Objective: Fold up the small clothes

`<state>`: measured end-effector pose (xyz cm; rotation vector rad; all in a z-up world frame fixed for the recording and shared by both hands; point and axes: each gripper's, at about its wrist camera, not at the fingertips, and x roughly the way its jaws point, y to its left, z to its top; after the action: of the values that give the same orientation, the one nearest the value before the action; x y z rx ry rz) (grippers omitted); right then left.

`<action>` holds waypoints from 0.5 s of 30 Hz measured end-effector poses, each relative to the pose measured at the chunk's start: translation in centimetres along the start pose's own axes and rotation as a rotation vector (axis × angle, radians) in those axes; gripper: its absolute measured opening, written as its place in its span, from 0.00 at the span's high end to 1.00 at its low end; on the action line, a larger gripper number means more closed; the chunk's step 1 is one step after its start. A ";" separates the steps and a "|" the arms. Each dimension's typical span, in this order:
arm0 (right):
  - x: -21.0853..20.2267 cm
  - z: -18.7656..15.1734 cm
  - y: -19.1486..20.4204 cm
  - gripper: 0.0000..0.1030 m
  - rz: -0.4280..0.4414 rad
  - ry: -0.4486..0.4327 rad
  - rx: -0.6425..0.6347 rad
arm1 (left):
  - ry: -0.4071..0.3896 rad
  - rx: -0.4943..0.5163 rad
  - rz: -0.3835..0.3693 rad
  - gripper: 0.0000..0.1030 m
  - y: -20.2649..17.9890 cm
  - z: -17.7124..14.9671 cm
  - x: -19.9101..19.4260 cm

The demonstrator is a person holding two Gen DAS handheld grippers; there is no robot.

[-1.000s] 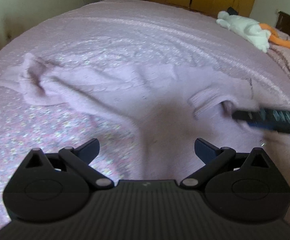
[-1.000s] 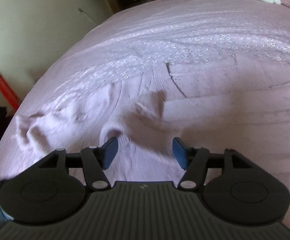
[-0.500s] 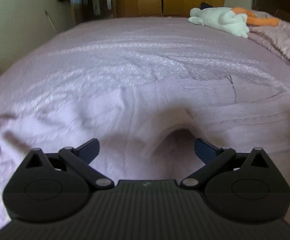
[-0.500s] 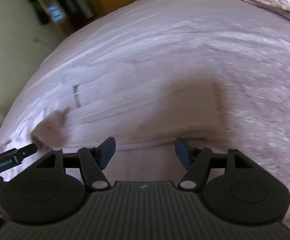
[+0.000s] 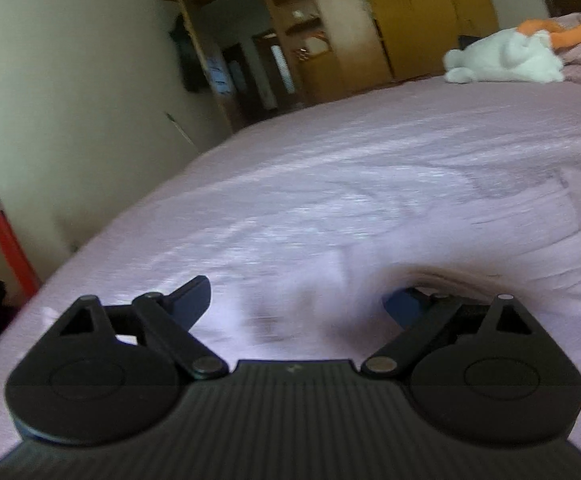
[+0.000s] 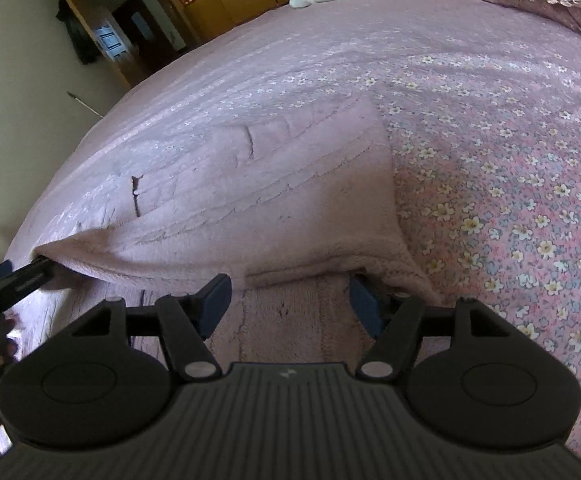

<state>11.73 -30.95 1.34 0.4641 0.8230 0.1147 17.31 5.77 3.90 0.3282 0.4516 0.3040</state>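
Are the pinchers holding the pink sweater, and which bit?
Nothing is clamped. The left gripper and right gripper are both open, with the near edge of the pink sweater lying between their fingers.

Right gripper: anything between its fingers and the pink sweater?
Nothing visible. The right gripper is open with the sweater hem lying between its fingers; the left gripper is at the sweater's far corner, clear of that path.
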 end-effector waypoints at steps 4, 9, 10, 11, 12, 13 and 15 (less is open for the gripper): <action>0.0 0.1 0.2 0.29 0.000 0.004 -0.004 | -0.008 -0.006 0.045 0.10 2.6 -0.6 -0.4; -0.3 0.3 0.7 0.29 -0.014 0.011 -0.013 | 0.054 -0.146 -0.106 0.10 5.1 -0.5 -0.3; -0.4 0.4 0.8 0.29 -0.014 0.009 -0.014 | 0.072 -0.180 -0.148 0.10 5.2 -0.5 -0.4; -0.6 0.5 0.9 0.29 -0.013 0.005 -0.016 | 0.085 -0.210 -0.178 0.10 5.2 -0.3 -0.3; -0.9 0.6 1.1 0.29 -0.011 -0.002 -0.020 | 0.097 -0.242 -0.206 0.10 5.2 0.1 -0.3; -1.1 0.6 1.2 0.29 -0.011 -0.010 -0.029 | 0.102 -0.266 -0.232 0.10 5.0 0.4 -0.4; -1.6 0.9 1.6 0.29 -0.017 -0.035 -0.044 | 0.104 -0.297 -0.280 0.10 4.0 1.0 -0.5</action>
<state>11.42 -30.25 3.69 0.4168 0.7886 0.1084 16.52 9.00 6.43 -0.0418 0.5399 0.1121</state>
